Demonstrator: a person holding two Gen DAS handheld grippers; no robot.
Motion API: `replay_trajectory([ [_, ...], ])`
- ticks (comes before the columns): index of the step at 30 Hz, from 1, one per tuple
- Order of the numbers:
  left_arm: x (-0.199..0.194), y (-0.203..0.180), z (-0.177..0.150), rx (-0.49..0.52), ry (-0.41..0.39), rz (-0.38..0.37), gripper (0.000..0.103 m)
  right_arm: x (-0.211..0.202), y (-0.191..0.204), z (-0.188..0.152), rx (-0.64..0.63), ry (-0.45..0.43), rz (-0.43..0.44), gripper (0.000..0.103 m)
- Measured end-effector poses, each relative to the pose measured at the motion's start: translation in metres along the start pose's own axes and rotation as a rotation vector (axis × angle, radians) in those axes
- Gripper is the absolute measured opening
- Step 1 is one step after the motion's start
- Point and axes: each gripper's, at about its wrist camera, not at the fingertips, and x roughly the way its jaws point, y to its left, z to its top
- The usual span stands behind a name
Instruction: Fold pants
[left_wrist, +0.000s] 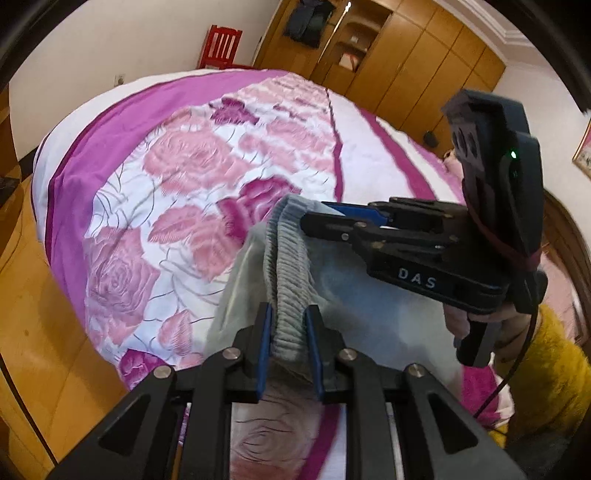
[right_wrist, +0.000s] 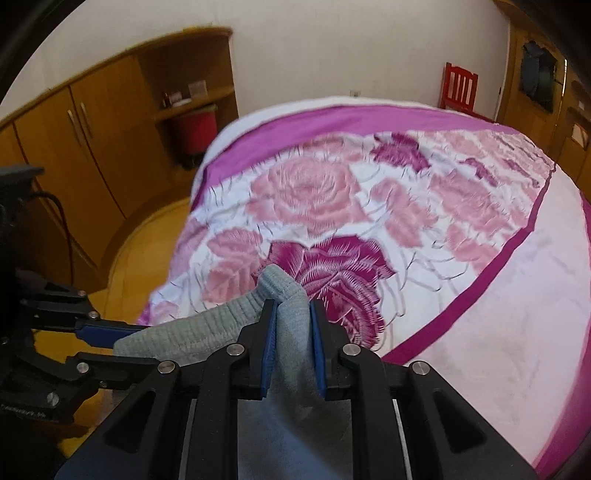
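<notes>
Holding the pants (left_wrist: 291, 295) by the ribbed waistband, we have both grippers clamped on cloth: the left gripper (left_wrist: 290, 347) has its jaws closed on the band, and the right gripper (right_wrist: 293, 332) has its jaws closed on the band a little further along. The pants hang between us above the bed (left_wrist: 155, 206), with the grey fabric drooping below the jaws. Our main worry is slip: the thick ribbing is bunched in each grip, so a quick swing could pull it free. Uneven height between our hands could also lay the legs down twisted on the floral cover, and a dragging leg could wrinkle under the fold.
</notes>
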Motion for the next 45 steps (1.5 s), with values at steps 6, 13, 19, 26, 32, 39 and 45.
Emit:
replay_trajectory([
  [6,0.014,0.013,-0.003,-0.001,0.028,0.006,0.021,0.014,-0.003,0.001,0.053,0.022,-0.013,0.027],
  [13,0.005,0.011,-0.003,0.01,0.047,0.031,0.023,-0.026,-0.017,0.006,0.158,-0.035,-0.015,0.028],
  [19,-0.015,-0.001,-0.003,0.073,0.038,0.11,0.023,-0.093,-0.046,-0.02,0.285,-0.115,-0.054,0.03],
  [26,-0.036,-0.015,0.01,0.12,-0.025,0.134,0.022,-0.148,-0.078,-0.095,0.411,-0.136,-0.256,0.031],
  [32,-0.011,-0.048,0.027,0.145,-0.028,0.04,0.022,-0.153,-0.103,-0.138,0.539,-0.108,-0.286,0.031],
  [39,0.047,-0.07,0.046,0.173,0.008,0.001,0.019,-0.128,-0.122,-0.149,0.565,-0.068,-0.29,0.031],
  [45,0.094,-0.035,0.051,0.147,0.077,0.092,0.002,-0.099,-0.145,-0.152,0.59,-0.048,-0.296,0.03],
])
